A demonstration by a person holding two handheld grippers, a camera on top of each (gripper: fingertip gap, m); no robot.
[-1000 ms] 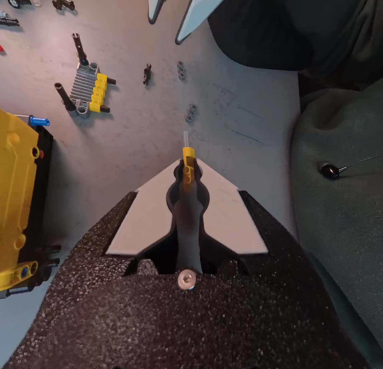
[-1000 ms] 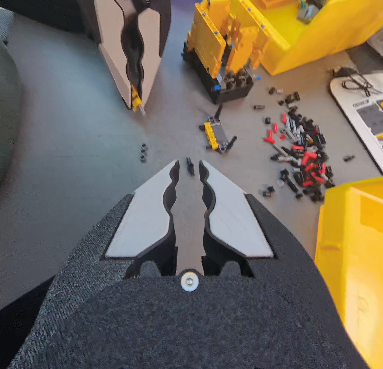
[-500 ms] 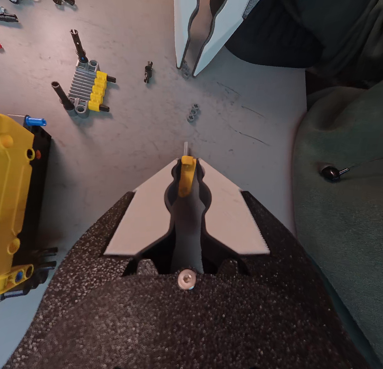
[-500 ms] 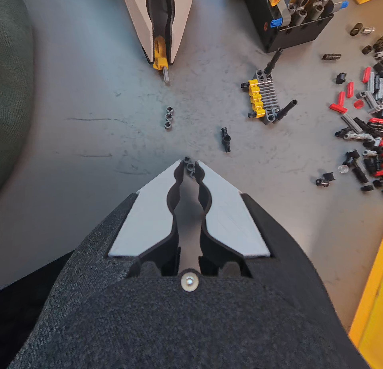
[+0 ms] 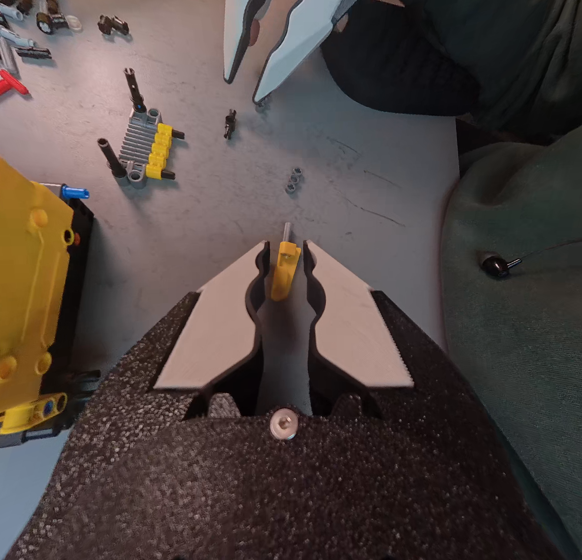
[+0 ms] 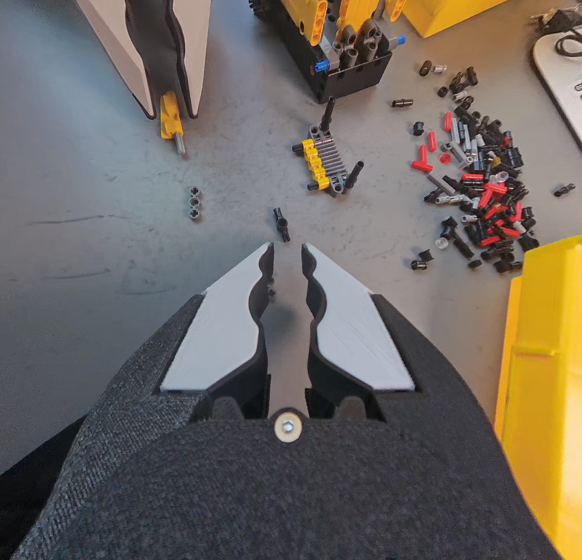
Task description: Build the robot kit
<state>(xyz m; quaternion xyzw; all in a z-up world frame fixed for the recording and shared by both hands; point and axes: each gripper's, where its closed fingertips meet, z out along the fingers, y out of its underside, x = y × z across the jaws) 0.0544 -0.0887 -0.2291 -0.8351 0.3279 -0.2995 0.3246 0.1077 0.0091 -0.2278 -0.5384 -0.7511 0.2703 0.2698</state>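
grey table (image 6: pixel 94 261), loose red-black parts pile (image 6: pixel 485 192), yellow bins (image 6: pixel 548 371), green cushion (image 5: pixel 519 324).

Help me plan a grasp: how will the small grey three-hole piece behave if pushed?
The grey three-hole piece looks like rigid plastic, probably stiff and light. Lying flat on the table, it would likely slide, not roll. Its low profile may make pinching fiddly.

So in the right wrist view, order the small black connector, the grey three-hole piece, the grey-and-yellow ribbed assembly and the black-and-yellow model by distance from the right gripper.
From the right gripper:
1. Small black connector, just ahead of the fingertips.
2. Grey three-hole piece, ahead and to the left.
3. Grey-and-yellow ribbed assembly, ahead and slightly right.
4. Black-and-yellow model, farthest, at the top of the view.
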